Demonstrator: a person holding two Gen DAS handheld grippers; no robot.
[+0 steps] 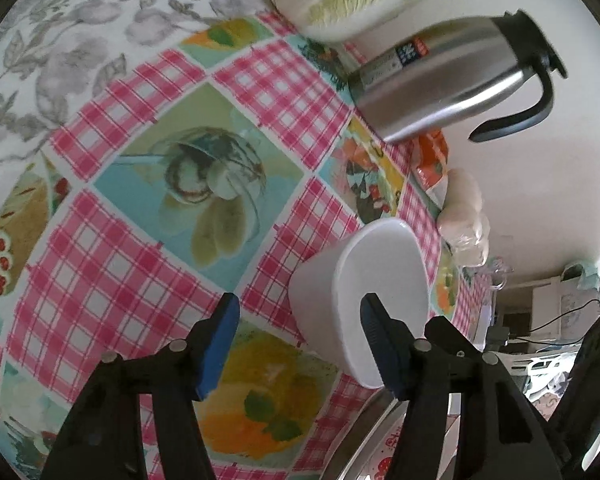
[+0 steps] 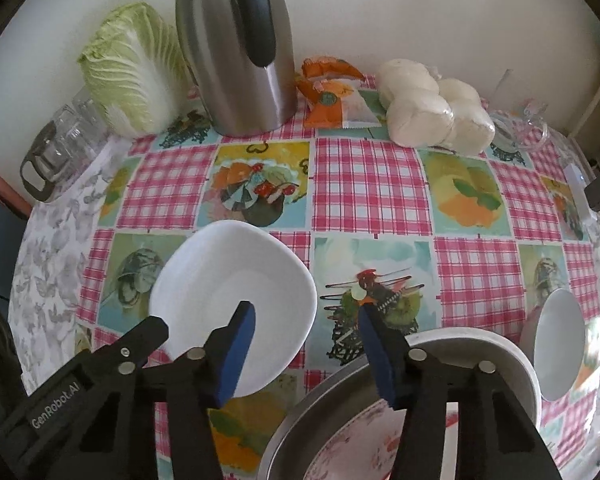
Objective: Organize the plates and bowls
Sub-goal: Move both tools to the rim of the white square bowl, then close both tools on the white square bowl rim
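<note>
Two grippers, left and right, were seen half-open, empty; glass jug at ten o'clock was caught only by right view.

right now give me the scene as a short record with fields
surface: table with a checked fruit-print cloth
left gripper: open, one finger over the white bowl's rim
right gripper: open, nothing between its fingers
white dishes: square bowl, small bowl at far right
near edge: metal basin with a floral plate inside
back row: cabbage, flask, buns, glass jug
</note>
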